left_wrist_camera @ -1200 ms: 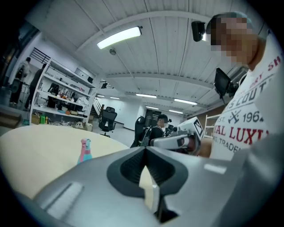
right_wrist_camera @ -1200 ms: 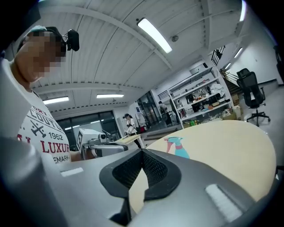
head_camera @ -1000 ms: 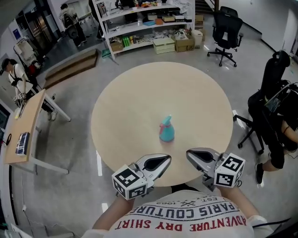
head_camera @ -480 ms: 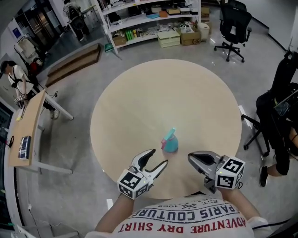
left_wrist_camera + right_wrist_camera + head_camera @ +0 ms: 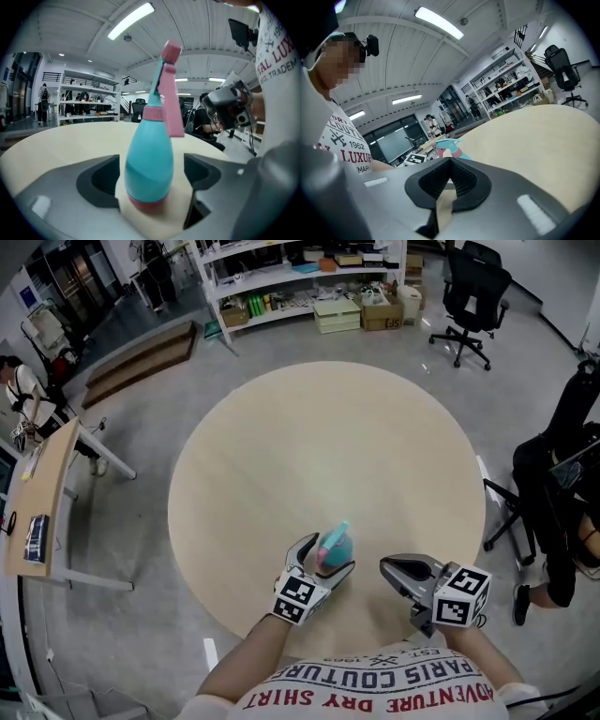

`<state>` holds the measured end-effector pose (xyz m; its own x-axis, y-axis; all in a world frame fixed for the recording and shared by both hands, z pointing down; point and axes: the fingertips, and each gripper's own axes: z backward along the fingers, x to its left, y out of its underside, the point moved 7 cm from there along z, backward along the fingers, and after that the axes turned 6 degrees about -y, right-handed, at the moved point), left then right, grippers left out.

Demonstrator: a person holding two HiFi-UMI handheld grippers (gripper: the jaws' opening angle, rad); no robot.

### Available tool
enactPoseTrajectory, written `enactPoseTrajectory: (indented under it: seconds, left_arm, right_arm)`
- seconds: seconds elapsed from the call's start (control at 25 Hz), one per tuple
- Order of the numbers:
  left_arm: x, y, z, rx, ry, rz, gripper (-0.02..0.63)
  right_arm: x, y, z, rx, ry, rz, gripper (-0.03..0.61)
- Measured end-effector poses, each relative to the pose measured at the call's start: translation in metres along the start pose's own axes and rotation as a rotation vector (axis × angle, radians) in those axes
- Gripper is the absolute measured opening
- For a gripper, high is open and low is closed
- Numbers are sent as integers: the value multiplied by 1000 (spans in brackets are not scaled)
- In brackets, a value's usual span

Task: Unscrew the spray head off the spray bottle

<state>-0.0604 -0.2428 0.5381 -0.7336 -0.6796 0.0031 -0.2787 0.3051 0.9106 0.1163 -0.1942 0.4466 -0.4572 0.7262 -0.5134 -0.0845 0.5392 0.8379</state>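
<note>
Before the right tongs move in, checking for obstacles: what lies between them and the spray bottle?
Head view: bare table, plus one jaw of the left tongs, opening round the bottle.

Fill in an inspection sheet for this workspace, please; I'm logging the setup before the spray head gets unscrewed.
Surface: round pale table.
Job's things: teal spray bottle upright near the table's near edge, with the pink spray head on it.
Clutter: nothing seen.
Grippers: left claw is opening, with the bottle between its jaws and the pads clear of it. Right claw is shut and empty, to the bottle's right.
Cables: nothing seen.
Surroundings: shelving and an office chair beyond the table, a side desk at left, a seated person at right.
</note>
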Motion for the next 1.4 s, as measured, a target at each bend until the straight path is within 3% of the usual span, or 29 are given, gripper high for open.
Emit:
enactPoseTrajectory:
  seconds: [0.16,0.24,0.52,0.6,0.84,1.16,1.4]
  left_arm:
    - [0,4,-15,39,3,-21,409]
    - [-1,4,-18,42,7,-32,357]
    - [2,5,-13,48,38,-46,354]
    - [2,4,-15,51,44,-48,354]
    - [0,3,-17,60,45,-51,354]
    - [-3,-1,-20,57,-23,-12,354]
    - [-2,1,-21,55,20,-33,353]
  right_arm:
    - [-9,-3,0,13,-7,15,2]
    - [-11,-4,-2,17,-18,38,2]
    - [-16,-7,-26,53,-17,193,3]
    - [-20,-9,-37,72,-21,247,91]
    - [-22,-3,-82,165,-4,475,155]
    - [-22,-4,-98,156,57,521,162]
    - [-26,-5,-95,162,-6,519,144]
